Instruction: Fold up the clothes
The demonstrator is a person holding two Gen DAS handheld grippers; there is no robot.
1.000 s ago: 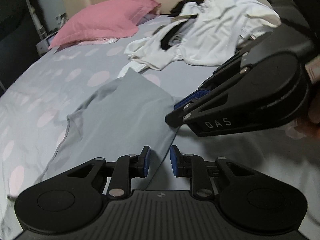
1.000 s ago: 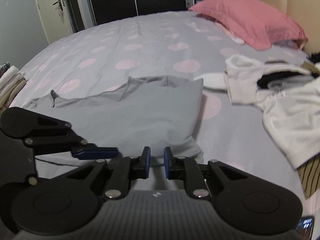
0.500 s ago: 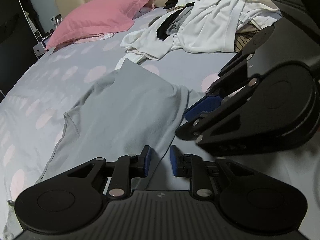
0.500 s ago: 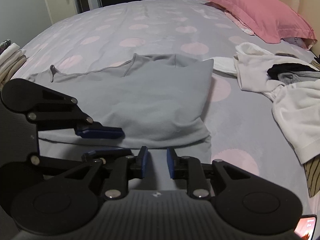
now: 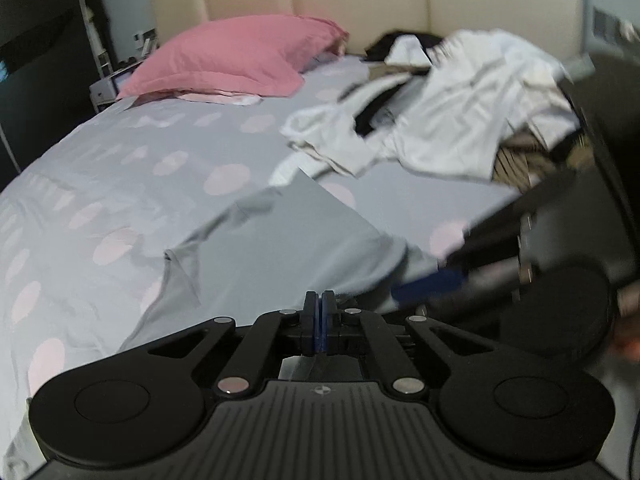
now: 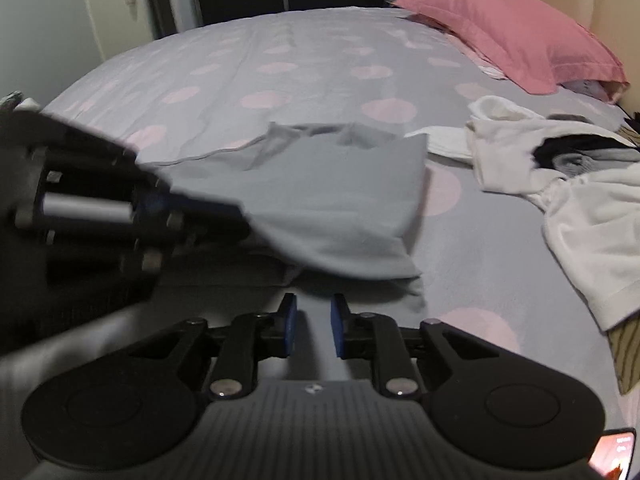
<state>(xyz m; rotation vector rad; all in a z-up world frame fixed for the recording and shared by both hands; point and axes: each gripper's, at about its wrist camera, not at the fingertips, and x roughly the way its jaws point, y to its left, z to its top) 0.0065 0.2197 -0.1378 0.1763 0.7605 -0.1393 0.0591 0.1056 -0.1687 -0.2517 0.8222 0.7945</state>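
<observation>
step: folding grey garment (image 5: 288, 248) on bed (image 5: 120, 168) | left claw (image 5: 319, 316) clamped on its near hem | right claw (image 6: 312, 322) closing (hem between jaws, not pinched) | next: pinch, carry hem over

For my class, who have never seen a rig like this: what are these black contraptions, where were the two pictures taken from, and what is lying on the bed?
No robot here: a person holds a two-finger gripper in each hand, each carrying a forward-looking camera. One picture looks along the left gripper, whose jaws are shut on the near edge of a grey garment. The other looks along the right gripper, whose jaws are closing over the grey fabric without yet pinching it. On the spotted bedsheet also lie a pink pillow and a pile of white clothes.
</observation>
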